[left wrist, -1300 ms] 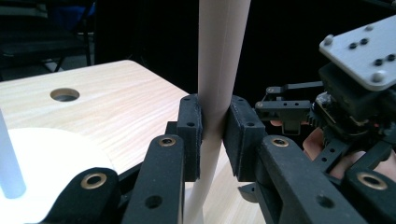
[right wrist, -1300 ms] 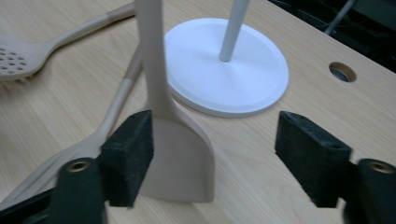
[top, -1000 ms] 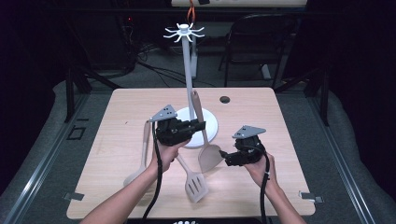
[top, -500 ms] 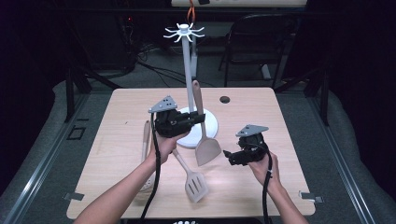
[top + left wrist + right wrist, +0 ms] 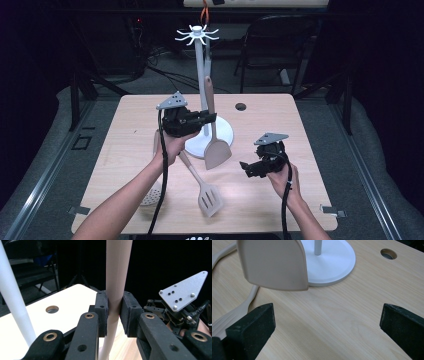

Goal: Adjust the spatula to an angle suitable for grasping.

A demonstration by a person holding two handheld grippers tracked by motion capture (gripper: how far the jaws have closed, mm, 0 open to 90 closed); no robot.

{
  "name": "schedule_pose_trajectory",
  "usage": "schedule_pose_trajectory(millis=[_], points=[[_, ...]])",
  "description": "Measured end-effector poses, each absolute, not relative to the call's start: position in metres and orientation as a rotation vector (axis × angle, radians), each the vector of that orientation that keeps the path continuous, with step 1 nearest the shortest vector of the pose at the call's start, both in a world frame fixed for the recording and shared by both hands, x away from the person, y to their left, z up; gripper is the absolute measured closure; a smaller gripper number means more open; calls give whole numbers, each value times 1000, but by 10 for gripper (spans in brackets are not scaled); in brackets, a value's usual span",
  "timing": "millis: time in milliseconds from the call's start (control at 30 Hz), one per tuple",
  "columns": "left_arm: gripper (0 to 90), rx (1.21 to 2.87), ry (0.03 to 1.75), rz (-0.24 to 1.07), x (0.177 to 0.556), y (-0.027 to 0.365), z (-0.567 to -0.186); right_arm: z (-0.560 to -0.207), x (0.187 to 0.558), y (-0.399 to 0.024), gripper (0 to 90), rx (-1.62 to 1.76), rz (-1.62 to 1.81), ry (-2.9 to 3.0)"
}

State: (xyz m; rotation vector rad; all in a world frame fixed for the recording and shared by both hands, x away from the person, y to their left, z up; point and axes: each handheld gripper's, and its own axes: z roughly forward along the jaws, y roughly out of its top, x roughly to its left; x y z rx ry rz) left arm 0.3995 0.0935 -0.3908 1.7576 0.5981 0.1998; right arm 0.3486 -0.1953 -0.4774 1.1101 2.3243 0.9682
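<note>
High view: solid spatula (image 5: 215, 127) hangs upright, blade down, held mid-handle by left claw (image 5: 204, 118), raised off the tabletop (image 5: 280, 120) w/ blade just in front of the utensil stand's (image 5: 200, 75) round white base. Left gripper view confirms it: both jaws pressed flat on the beige handle (image 5: 115, 290), white stand pole (image 5: 13, 302) off to one side. Step in hand looks like carrying the spatula up to hang it; next move likely needs more lift so the handle tip reaches the hook ring (image 5: 197, 35) at the top, then catching it on a prong. Right claw (image 5: 248, 167) sits low near the tabletop, jaws wide, nothing b/w them. Slotted turner (image 5: 207, 195) and a slotted spoon (image 5: 150, 192) lie flat on the wood.
</note>
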Motion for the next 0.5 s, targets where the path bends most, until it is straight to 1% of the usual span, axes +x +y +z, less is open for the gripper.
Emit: schedule_pose_trajectory(millis=[500], points=[[770,1765,611,205,419,97,-381,-479,350,-194,0,1102,939,2356]])
